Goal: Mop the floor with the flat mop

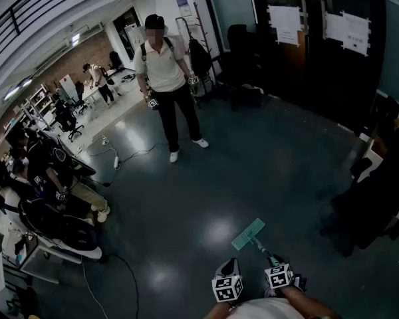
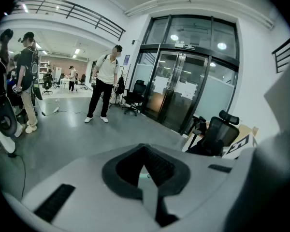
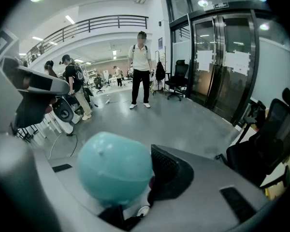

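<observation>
Right claw (image 3: 144,183) grips the flat mop (image 1: 249,234) at its top (head on floor (image 1: 206,191) ahead); left claw (image 2: 147,172) closed, empty.

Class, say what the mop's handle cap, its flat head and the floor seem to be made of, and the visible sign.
The handle cap looks plastic: a smooth teal dome with soft sheen. The flat head is teal and matt, perhaps cloth on a plate; too small to confirm. The floor seems a hard, glossy grey coating: it mirrors lights.
</observation>
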Demonstrator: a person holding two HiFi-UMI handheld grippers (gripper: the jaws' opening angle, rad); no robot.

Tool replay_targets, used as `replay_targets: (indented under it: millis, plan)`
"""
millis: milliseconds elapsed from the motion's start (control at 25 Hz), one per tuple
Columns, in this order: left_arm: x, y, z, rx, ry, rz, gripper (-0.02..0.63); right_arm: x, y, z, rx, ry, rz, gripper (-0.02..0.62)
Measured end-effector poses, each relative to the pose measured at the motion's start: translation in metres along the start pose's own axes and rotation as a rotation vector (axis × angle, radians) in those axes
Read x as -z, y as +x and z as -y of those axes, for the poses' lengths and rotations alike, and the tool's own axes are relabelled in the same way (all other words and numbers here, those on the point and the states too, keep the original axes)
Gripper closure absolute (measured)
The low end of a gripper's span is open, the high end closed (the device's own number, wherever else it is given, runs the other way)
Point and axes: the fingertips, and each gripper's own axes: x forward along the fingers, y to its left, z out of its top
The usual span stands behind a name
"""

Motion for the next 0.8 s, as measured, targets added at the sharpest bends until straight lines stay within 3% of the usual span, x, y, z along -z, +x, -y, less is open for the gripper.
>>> replay_targets:
  millis: [120, 240, 560, 800]
  plan:
    - [0.009, 0.001, -0.008, -0.015, 0.004, 0.018, 0.598, 0.006, 0.005, -0.01, -0.001, -0.011, 0.016, 0.48]
    - [-0.02, 0.021, -0.006, -0.021, 0.05, 0.064, 0.598, -0.029, 0.018, 0.003, 0.011, -0.029, 0.069, 0.481]
    - [0.004, 0.021, -0.009, -0.029, 0.048, 0.018, 0.598, -0.003, 0.01, -0.007, 0.013, -0.017, 0.009, 0.48]
    - [0.007, 0.018, -0.021, -0.069, 0.043, 0.048, 0.598, 0.001, 0.004, -0.026, 0.019, -0.011, 0.015, 0.48]
